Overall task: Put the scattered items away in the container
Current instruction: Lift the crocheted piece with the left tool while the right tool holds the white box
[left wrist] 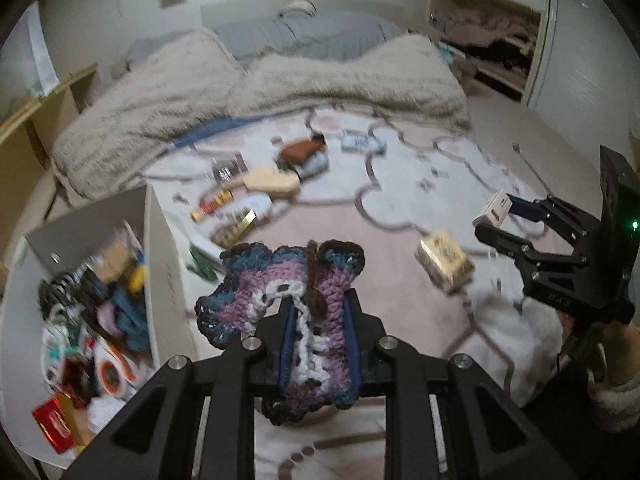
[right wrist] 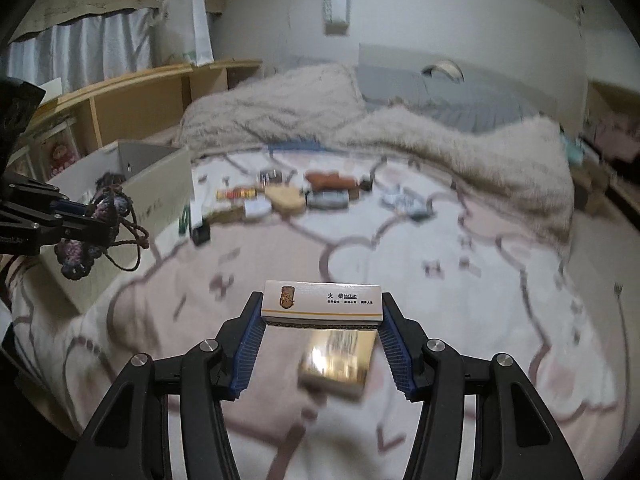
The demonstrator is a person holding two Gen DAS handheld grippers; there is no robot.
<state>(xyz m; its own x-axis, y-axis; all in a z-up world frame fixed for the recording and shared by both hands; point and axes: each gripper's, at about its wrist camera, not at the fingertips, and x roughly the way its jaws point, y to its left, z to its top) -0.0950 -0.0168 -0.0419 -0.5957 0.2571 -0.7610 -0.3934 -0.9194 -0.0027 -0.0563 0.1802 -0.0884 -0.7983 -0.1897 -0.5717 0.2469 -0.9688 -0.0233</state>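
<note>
Crocheted pouch (left wrist: 280, 300) clamped in left gripper (left wrist: 318, 320), matchbox (right wrist: 322, 306) in right gripper (right wrist: 322, 320) (both lifted); next, carry them over the white box (left wrist: 160, 240).

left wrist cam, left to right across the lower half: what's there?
White container full of odds and ends → crocheted piece clamped in the left hand-held gripper → gold box lying on the bedspread → right hand-held gripper holding a white matchbox.

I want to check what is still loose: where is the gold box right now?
The gold box lies on the pink blanket, just below the matchbox in the right gripper; in the left wrist view, it's right of the crocheted piece.
</note>
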